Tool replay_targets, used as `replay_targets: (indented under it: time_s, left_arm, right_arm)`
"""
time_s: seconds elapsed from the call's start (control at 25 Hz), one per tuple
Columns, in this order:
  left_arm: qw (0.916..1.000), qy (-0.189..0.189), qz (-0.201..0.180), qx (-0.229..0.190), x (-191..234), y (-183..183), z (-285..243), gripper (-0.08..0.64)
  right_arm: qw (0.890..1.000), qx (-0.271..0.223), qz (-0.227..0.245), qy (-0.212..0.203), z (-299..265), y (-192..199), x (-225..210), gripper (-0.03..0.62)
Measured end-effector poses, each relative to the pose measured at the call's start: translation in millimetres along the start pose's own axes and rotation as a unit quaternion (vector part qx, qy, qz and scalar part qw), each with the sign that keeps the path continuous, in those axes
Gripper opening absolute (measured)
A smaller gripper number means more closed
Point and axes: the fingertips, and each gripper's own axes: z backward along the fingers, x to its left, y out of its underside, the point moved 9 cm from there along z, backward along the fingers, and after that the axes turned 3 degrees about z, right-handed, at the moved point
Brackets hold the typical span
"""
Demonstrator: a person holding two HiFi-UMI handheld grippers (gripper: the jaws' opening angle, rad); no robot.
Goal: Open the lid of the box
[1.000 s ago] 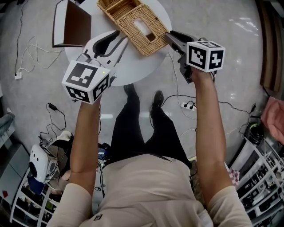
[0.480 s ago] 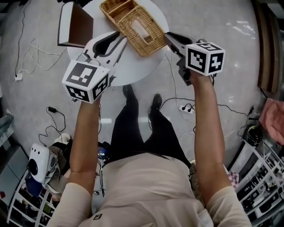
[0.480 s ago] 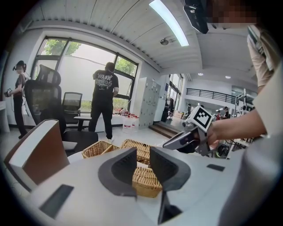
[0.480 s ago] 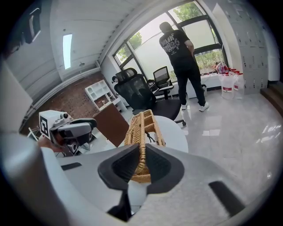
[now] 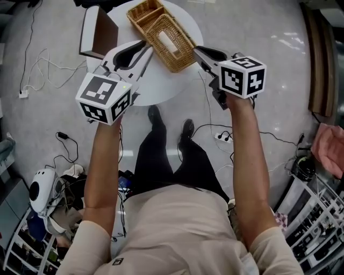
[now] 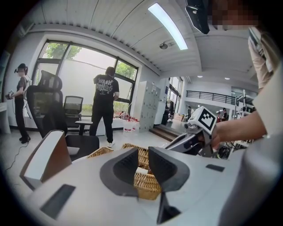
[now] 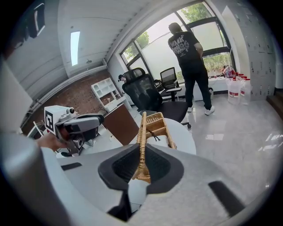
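A wicker box [image 5: 144, 12] with a slotted wicker lid [image 5: 169, 36] lies on the round white table [image 5: 161, 86]. My right gripper [image 5: 198, 51] reaches in from the right. Its jaws are closing on the lid's rim [image 7: 142, 141], which stands edge-on between the pads in the right gripper view. My left gripper [image 5: 146, 47] points at the box's near left corner. Its jaws stand a little apart, and the wicker [image 6: 146, 183] shows through the gap just beyond them. The other gripper [image 6: 201, 126] shows at the right of the left gripper view.
A brown and white folded board [image 5: 98, 33] stands on the table's left edge. Cables and a power strip [image 5: 223, 134] lie on the floor around the person's feet. Office chairs [image 7: 148, 95] and a standing person [image 7: 192, 57] are beyond the table; shelves [image 5: 314, 225] stand at the lower right.
The right gripper has drawn in against the lid's right edge. The left gripper holds its place by the box. The view has shifted slightly, so the table sits a little further right.
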Motion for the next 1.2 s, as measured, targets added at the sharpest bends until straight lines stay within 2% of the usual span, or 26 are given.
replay_targets:
  time_s: [0.48,1.2]
  left_arm:
    - [0.9999,-0.012,-0.003,-0.009,1.9,-18.2,16.8,0.038]
    - [0.9990,-0.035,-0.007,-0.026,5.1,-41.5,54.9,0.038]
  right_arm:
    - [0.999,0.020,0.034,-0.022,2.0,-10.3,34.2,0.029]
    - [0.992,0.072,0.087,-0.062,-12.1,-6.7,91.2,0.035]
